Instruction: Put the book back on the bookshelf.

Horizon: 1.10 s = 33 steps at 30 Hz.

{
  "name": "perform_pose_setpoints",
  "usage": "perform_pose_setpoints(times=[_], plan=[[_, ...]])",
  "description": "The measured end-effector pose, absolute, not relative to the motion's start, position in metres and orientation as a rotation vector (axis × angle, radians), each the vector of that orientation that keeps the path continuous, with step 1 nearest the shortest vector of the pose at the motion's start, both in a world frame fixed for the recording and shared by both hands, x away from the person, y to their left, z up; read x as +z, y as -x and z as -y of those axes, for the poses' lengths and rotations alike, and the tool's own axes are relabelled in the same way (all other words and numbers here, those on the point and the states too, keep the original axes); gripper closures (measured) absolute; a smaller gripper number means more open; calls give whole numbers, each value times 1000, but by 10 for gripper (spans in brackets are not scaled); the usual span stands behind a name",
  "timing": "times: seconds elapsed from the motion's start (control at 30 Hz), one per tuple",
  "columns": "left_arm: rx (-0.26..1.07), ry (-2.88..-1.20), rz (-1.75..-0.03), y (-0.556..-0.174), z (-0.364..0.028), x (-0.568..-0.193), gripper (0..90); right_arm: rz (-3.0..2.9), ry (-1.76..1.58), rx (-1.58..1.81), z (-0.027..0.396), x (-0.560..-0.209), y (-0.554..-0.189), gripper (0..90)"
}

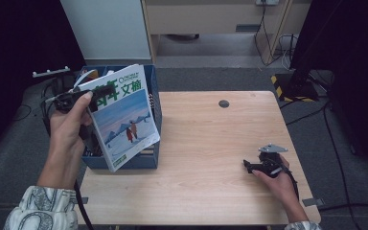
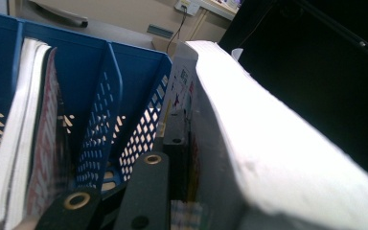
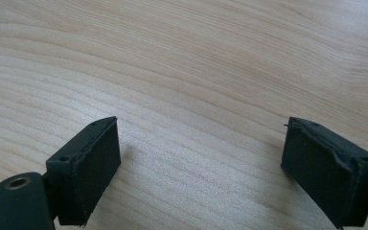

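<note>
1. The left gripper (image 1: pixel 103 91) is clamped on a thick magazine (image 1: pixel 124 117). In the left gripper view its black jaws press the magazine's (image 2: pixel 268 143) cover near the upper edge, with the white page block running off to the right.
2. The magazine hangs tilted, cover toward the high camera, over the blue file rack (image 1: pixel 151 158) that stands at the table's (image 1: pixel 206 172) left edge. Its lower corner sits level with the rack's front wall; I cannot tell whether it touches it.
3. The left gripper view shows the rack's (image 2: pixel 96 96) perforated dividers, and another magazine (image 2: pixel 24 134) standing upright in a slot on the far side of them.
4. Judged from this, the step in hand is carrying the magazine between rack and table; whether it is coming out or going in cannot be told.
5. The right gripper (image 1: pixel 249 166) rests near the table's right front corner, its jaws spread wide over bare wood (image 3: pixel 196 72), holding nothing.
6. The next move calls for keeping the pinch firm, as the heavy block could swing, and clearing the rack's front wall before lowering.
</note>
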<state>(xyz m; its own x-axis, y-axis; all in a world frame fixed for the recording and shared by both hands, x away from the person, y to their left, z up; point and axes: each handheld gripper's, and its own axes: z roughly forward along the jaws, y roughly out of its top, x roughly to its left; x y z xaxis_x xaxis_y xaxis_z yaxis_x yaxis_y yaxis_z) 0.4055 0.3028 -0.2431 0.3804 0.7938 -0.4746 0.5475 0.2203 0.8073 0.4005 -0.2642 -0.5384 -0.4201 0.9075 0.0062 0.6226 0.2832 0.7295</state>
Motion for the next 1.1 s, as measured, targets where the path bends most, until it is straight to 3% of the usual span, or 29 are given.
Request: perform_pose_setpoints(times=[1.1], plan=[[393, -1491, -1330, -447, -304, -257, 720, -2152, -1371, 935, 264, -538, -400, 132]])
